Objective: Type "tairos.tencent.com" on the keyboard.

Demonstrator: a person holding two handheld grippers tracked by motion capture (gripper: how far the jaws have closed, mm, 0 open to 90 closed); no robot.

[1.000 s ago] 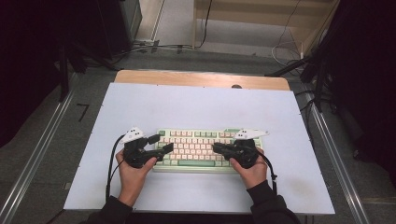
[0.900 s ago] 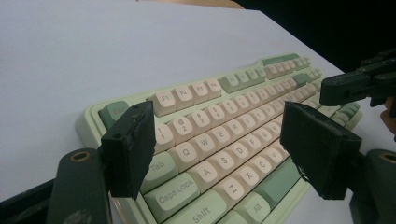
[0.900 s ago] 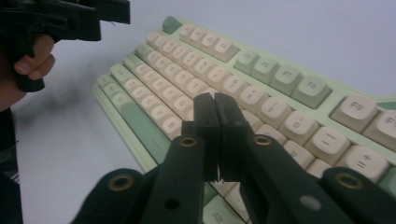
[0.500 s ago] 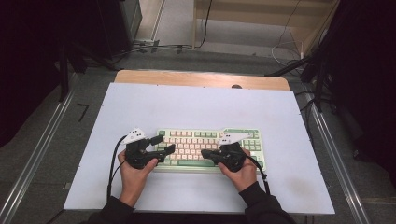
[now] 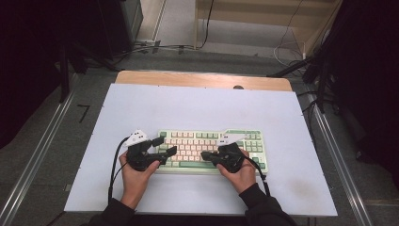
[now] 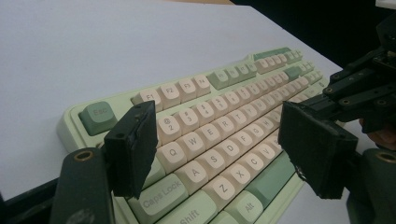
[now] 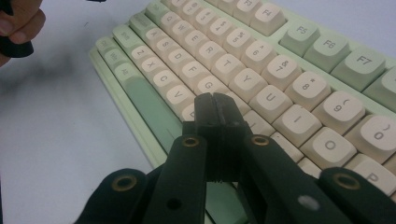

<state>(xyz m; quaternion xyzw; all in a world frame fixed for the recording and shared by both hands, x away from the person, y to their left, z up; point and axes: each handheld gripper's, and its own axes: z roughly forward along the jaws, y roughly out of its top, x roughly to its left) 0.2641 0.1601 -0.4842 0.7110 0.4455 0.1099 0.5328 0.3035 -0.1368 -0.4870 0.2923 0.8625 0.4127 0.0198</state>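
A person's two hands reach in from the near edge of a white table top (image 5: pixel 197 103), each holding a black two-jaw gripper. The left gripper (image 5: pixel 170 151) hovers with jaws spread wide and nothing between them, over the left end of a pale green keyboard with cream keys (image 5: pixel 235 136). The right gripper (image 5: pixel 206 156) has its jaws pressed together, empty, tips over the middle letter keys. The keyboard lies toward the table's near side, roughly centred.
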